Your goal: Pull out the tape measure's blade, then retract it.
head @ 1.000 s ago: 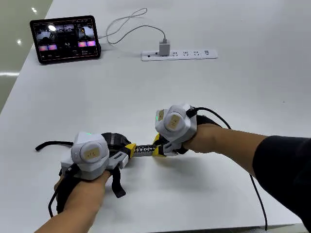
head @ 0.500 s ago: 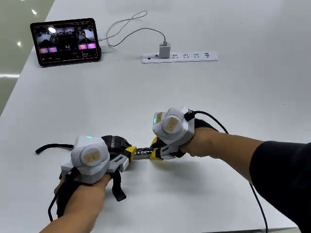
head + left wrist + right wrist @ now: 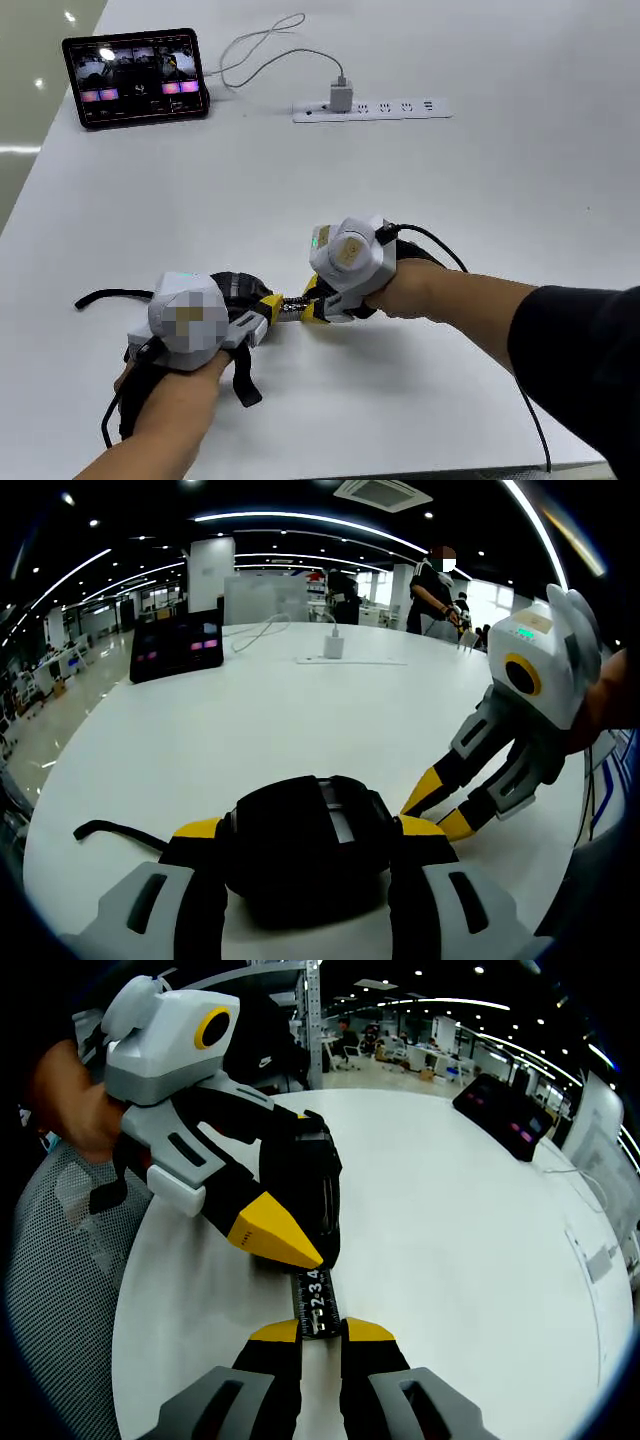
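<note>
Right in front of the person, the left gripper (image 3: 310, 827) is clamping the black tape measure case (image 3: 312, 1185) between its yellow-tipped jaws, one on each side, pressing it down on the white table (image 3: 480, 180), with a black strap (image 3: 100, 297) trailing off to the side. Just beside it, the right gripper (image 3: 320, 1332) is pinching the free end of the blade (image 3: 314, 1295), its jaws narrowed to about the blade's width, and the two grippers are sitting nearly tip to tip. Only a short stretch of numbered blade is bridging the gap, so the case, the one thing here acting as a container, is housing almost all of the blade. I'm judging that this is either the very start of the pull or the last bit of the retraction, and this moment alone isn't settling which. A pull is calling for the right gripper to draw straight away while the left is pinning the case; a retraction is calling for a slow, guided feed so the blade isn't snapping back. Farther off, a power strip (image 3: 375, 108) is lying with a charger (image 3: 342, 97) plugged in, and a tablet (image 3: 135, 75) is glowing at the far corner
</note>
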Demonstrator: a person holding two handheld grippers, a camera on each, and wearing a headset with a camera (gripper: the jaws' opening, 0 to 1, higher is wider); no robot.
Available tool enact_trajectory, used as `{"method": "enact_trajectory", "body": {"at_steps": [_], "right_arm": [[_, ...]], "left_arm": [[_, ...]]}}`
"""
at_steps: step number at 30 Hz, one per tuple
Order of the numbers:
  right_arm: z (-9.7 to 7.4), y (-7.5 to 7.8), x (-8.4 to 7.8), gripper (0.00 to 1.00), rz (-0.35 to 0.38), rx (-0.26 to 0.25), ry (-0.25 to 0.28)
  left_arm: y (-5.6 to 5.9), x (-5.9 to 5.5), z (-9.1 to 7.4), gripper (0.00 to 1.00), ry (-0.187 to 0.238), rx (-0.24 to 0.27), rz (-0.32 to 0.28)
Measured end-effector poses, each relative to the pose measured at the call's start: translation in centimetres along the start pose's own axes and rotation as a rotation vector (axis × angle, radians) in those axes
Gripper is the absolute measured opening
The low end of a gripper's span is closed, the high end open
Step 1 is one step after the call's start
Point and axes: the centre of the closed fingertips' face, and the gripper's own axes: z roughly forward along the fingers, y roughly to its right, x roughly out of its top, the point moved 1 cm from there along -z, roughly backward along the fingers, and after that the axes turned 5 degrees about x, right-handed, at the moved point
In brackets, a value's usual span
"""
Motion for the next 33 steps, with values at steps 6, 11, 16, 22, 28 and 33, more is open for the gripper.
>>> {"method": "enact_trajectory", "body": {"at_steps": [6,11,16,22,28,33], "right_arm": [[0.2,0.0,0.2,0.1,0.009,0.003,0.006],[0.4,0.0,0.5,0.1,0.014,0.006,0.001],[0.6,0.0,0.8,0.09,-0.005,0.009,0.003],[0.8,0.0,0.9,0.09,0.019,0.011,0.01],[1.0,0.0,1.2,0.09,0.017,0.013,0.022],[1.2,0.0,1.5,0.1,0.008,0.013,0.029]], "left_arm": [[0.0,0.0,0.0,0.61,-0.001,0.0,-0.003],[0.0,0.0,0.0,0.61,0.0,0.001,-0.003],[-0.1,0.0,0.0,0.61,-0.001,0.0,-0.003],[-0.1,0.0,0.0,0.61,0.001,-0.001,-0.003],[-0.1,0.0,0.0,0.61,-0.001,-0.003,-0.003],[-0.1,0.0,0.0,0.61,0.0,-0.002,-0.005]]}}
